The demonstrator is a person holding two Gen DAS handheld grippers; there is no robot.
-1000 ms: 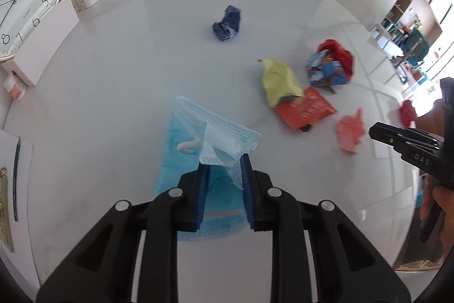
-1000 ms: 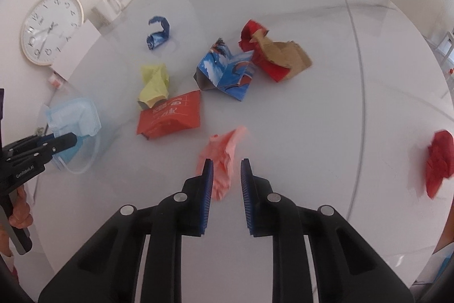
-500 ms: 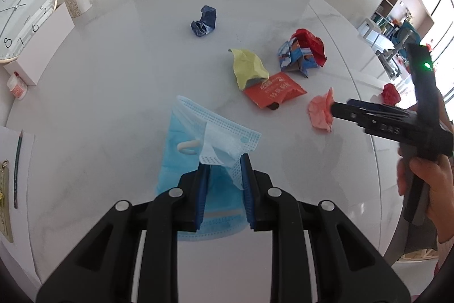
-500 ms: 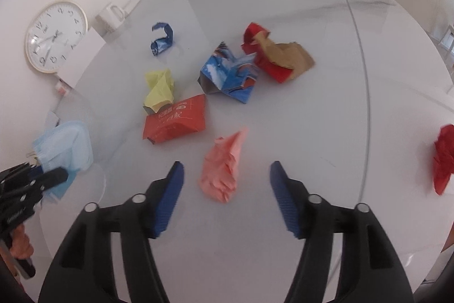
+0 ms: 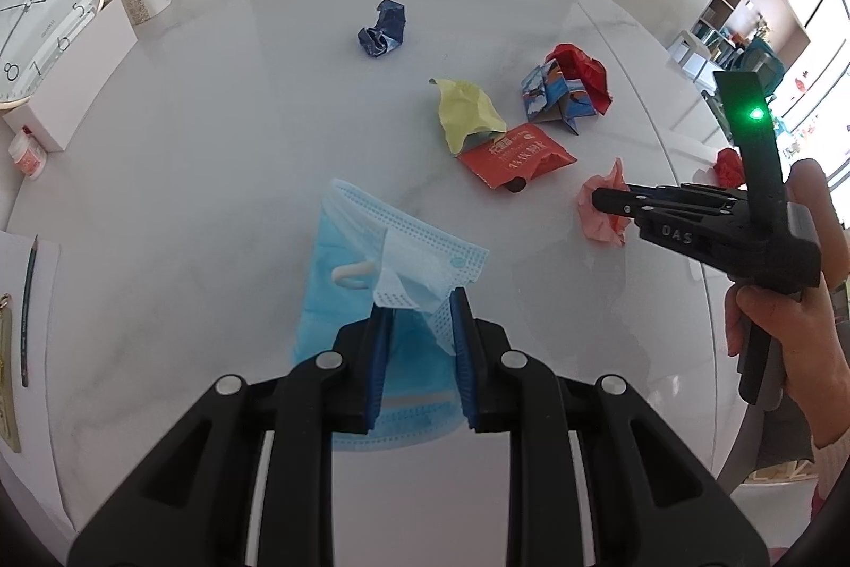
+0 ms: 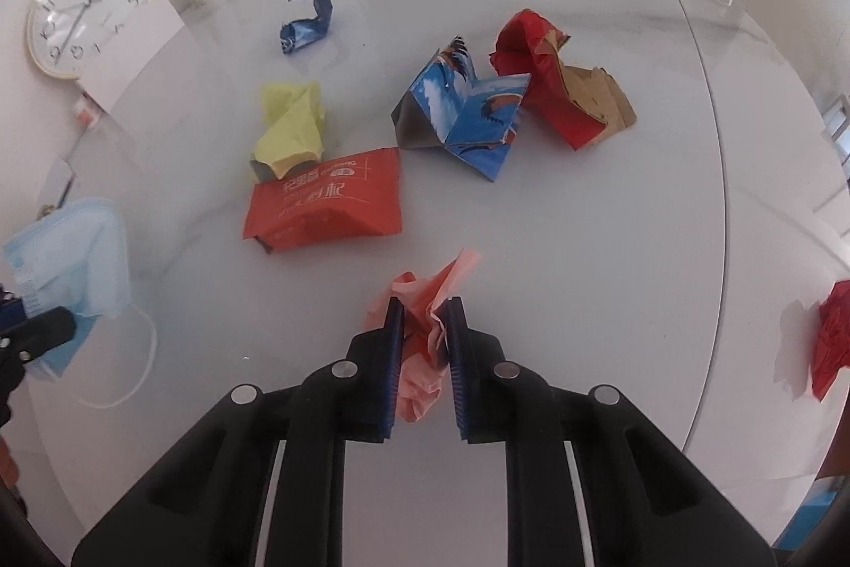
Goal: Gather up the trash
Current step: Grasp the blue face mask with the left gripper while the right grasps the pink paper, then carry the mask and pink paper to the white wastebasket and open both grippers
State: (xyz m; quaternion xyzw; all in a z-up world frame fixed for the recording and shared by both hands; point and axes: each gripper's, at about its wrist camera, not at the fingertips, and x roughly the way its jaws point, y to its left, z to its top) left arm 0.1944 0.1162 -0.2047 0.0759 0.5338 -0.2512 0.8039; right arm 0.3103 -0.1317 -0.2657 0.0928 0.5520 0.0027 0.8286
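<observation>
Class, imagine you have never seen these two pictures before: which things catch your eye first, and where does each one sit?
First, the left tongs shut on a blue face mask near the table's front edge. Next, the right tongs closed on a crumpled pink paper. Beyond it lie an orange-red packet and a yellow paper wad; a wall clock leans far left.

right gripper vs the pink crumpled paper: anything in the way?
Nothing visible. The right gripper has just closed, and its pads already pinch the pink crumpled paper. The orange wrapper lies beyond it, apart. Where the paper goes next is not in view.
</observation>
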